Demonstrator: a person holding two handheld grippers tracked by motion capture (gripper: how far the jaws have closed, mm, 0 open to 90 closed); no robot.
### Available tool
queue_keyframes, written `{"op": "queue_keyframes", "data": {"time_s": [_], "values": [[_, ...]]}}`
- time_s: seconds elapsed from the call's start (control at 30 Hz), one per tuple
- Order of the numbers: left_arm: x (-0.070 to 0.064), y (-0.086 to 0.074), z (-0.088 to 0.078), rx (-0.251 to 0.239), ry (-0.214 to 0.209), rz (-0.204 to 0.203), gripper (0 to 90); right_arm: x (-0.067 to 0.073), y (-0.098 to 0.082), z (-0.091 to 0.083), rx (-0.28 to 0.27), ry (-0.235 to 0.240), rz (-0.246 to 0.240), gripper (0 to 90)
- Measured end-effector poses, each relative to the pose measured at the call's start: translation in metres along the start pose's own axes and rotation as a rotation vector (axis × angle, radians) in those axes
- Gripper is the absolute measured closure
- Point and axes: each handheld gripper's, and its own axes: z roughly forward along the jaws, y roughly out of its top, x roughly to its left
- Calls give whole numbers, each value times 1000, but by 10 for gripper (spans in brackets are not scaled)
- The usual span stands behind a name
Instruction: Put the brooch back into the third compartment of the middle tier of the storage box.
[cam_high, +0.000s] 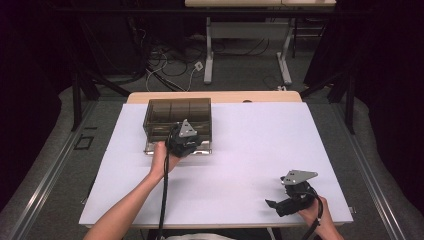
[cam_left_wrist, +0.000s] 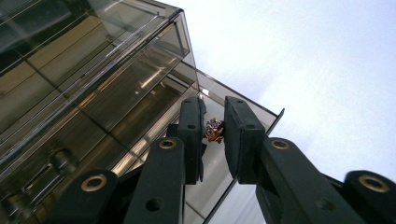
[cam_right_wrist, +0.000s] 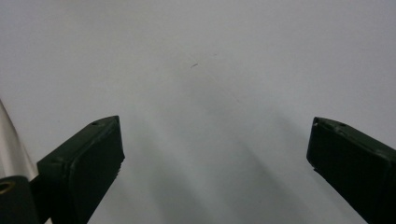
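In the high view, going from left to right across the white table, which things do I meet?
Smoked clear drawer box → left gripper, at the box's front → bare white table → right gripper.

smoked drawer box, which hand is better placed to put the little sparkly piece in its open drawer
Left. Its tongs already pinch the sparkly piece right over the box's open drawer; the right tongs sit open near the table's front right.

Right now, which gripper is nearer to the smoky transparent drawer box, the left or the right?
Left. The left gripper is at the front of the drawer box, pinching a small sparkly item over its pulled-out drawer. The right gripper rests far away, near the table's near right corner, open.
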Motion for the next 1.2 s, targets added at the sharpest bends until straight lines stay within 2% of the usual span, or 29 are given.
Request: {"op": "queue_keyframes", "data": {"time_s": [0.47,1.0,1.2], "values": [[-4,1,8,-8,-36,-14,770,1,0,1,7,2,2,31],[-8,0,16,-14,-53,-24,766,1,0,2,15,6,2,32],[-7,0,16,-21,-52,-33,677,2,0,1,16,4,2,32]]}}
